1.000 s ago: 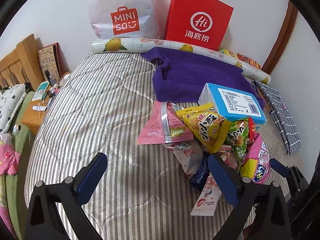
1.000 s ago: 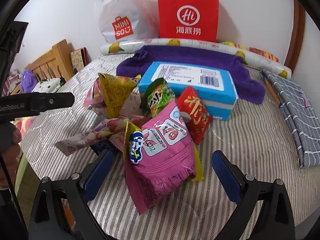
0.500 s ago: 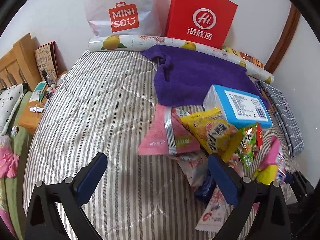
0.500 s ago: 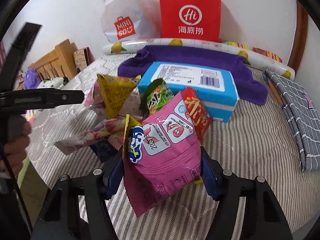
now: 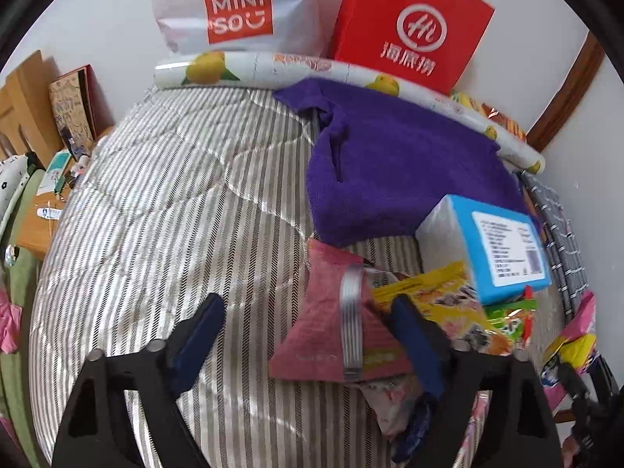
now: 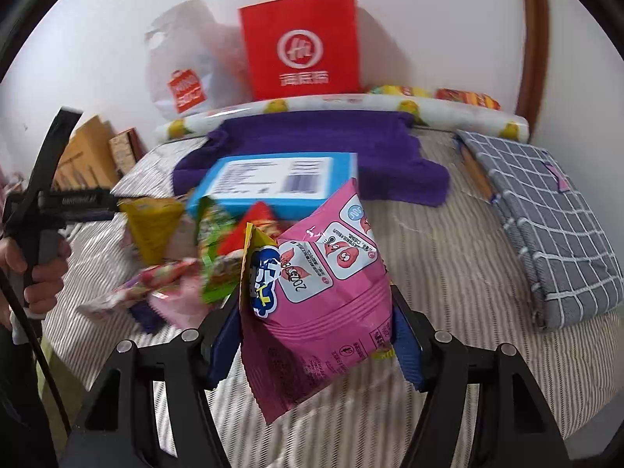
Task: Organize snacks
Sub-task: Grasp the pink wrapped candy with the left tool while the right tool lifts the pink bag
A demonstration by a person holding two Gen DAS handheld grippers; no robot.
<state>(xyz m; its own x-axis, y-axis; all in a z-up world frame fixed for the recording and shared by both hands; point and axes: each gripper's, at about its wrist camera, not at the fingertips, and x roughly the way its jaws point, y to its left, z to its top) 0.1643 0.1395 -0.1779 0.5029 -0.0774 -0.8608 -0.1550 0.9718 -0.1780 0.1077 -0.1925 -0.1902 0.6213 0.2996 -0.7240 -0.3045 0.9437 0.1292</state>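
Observation:
My right gripper [image 6: 316, 339] is shut on a pink snack bag [image 6: 331, 273] and holds it above the striped bed [image 6: 448, 273]. The same bag shows at the right edge of the left wrist view [image 5: 573, 331]. A pile of snacks lies behind it: a yellow packet [image 6: 152, 230], a green packet [image 6: 214, 249] and a red one [image 6: 253, 226], against a blue box [image 6: 273, 183]. My left gripper [image 5: 312, 335] is open over the bed, its right finger in front of a pink triangular packet [image 5: 331, 331] and a yellow packet [image 5: 440, 300].
A red paper bag [image 5: 409, 23] and a white Miniso bag [image 5: 230, 7] stand at the wall behind a rolled lemon-print mat [image 5: 241, 70]. A purple towel [image 5: 390, 163] lies on the bed, a grey checked cloth [image 6: 546, 226] at the right. A wooden nightstand [image 5: 46, 214] stands left.
My right gripper closed on the pink snack bag and lifted it off the pile. My left gripper moved forward and right toward the pink triangular packet, staying open.

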